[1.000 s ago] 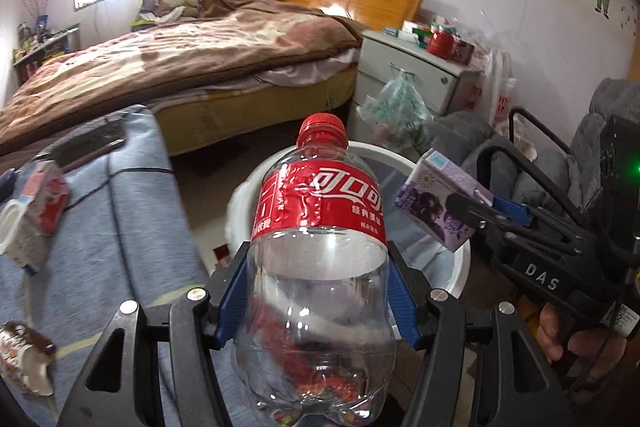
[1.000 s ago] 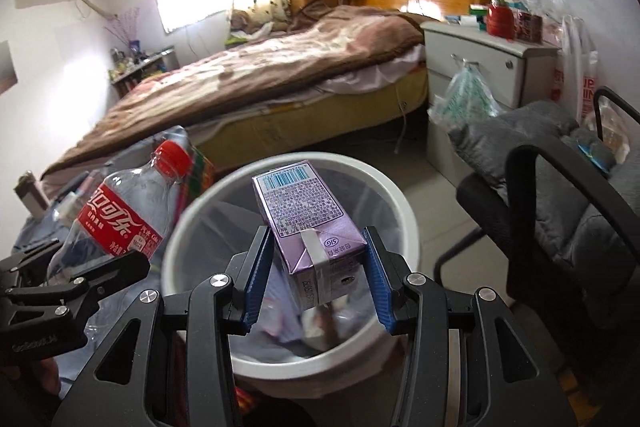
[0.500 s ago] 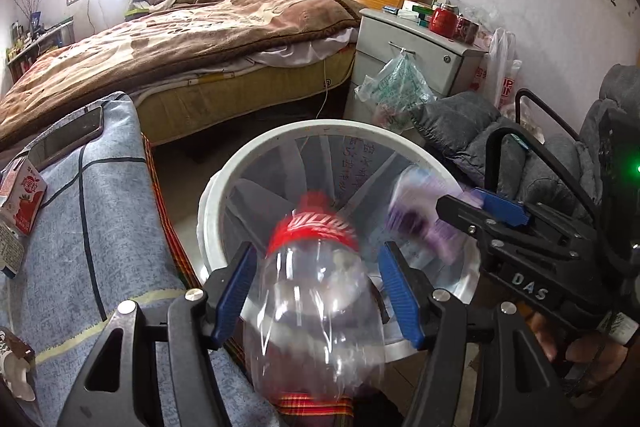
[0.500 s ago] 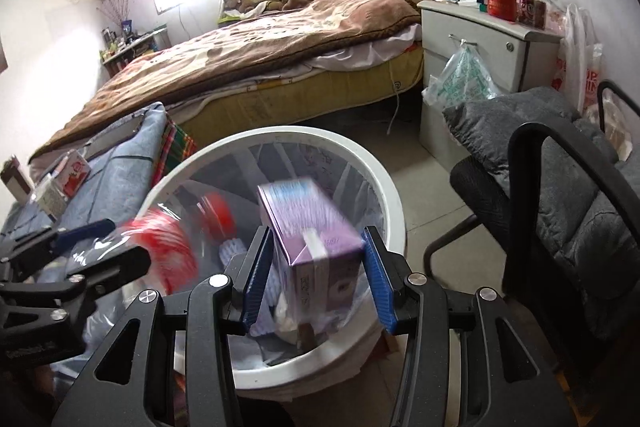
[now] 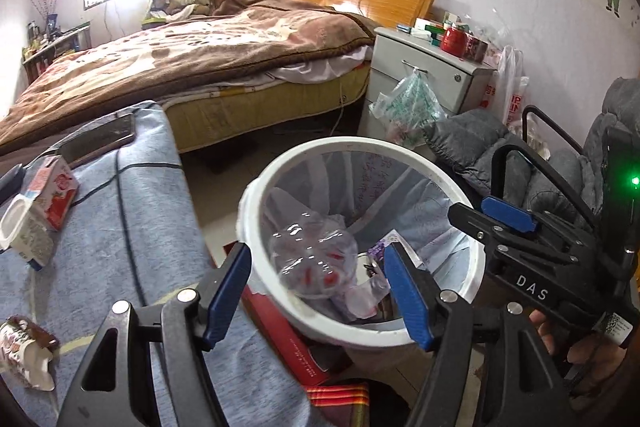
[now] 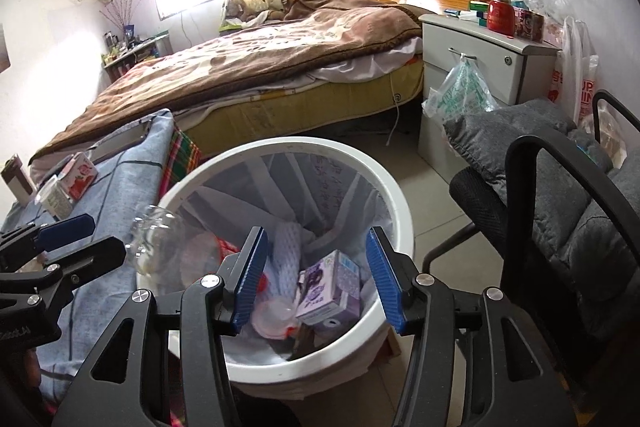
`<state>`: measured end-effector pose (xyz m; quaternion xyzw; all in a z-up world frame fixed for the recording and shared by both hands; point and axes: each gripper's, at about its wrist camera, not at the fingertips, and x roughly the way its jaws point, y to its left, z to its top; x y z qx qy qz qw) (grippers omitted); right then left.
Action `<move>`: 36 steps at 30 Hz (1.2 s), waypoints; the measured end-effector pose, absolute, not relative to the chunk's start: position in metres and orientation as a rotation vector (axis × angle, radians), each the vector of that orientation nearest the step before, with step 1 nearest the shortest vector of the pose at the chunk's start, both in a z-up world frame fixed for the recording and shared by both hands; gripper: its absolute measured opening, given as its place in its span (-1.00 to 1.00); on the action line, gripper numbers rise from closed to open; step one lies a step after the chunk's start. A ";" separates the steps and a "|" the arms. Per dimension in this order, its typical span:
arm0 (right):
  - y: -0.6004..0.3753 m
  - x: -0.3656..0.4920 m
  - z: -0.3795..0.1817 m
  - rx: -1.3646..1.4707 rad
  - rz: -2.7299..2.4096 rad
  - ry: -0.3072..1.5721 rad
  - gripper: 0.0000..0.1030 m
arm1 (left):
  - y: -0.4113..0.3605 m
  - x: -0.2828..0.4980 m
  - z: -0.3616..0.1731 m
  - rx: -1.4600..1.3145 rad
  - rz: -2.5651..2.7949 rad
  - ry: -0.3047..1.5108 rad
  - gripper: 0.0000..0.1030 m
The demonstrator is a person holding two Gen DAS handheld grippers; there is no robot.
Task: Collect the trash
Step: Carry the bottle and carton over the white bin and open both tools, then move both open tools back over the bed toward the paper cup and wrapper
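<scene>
A white bin [image 5: 472, 267] lined with a clear bag stands on the floor below both grippers. The clear cola bottle [image 5: 312, 259] with a red label is in it, base up, at the bin's left rim [image 6: 156, 239]. My left gripper [image 5: 318, 291] hangs over the bin's near rim; its jaws are opening and its blue pads [image 5: 228, 287] are clear of the bottle. The purple carton [image 6: 328, 291] lies among the trash in the bin [image 6: 400, 219]. My right gripper [image 6: 316, 279] is above it, jaws opening, with nothing between them. Each gripper shows in the other's view [image 5: 480, 215] [image 6: 86, 241].
A table with a blue cloth [image 5: 120, 227] at the left bears a red-and-white carton [image 5: 44, 203], a crumpled wrapper [image 5: 24, 351] and a phone [image 5: 100, 139]. A black chair with grey cushions [image 6: 560, 195] stands close on the right. Bed [image 6: 260, 67] and nightstand [image 6: 480, 59] lie behind.
Both grippers let go: the bottle tipped forward out of the left jaws and the purple carton dropped from the right jaws, both into the bin. Both sets of jaws have widened.
</scene>
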<state>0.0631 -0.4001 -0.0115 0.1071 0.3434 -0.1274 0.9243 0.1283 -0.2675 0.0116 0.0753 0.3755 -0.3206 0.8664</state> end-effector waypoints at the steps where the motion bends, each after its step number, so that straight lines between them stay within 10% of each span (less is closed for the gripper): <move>1: -0.398 0.063 -0.011 0.217 -0.259 0.703 0.04 | -0.264 0.129 0.013 0.152 -0.665 0.784 0.38; 36: -0.267 0.086 0.005 0.087 0.046 0.653 0.04 | -0.069 0.121 0.008 0.038 -0.232 0.749 0.38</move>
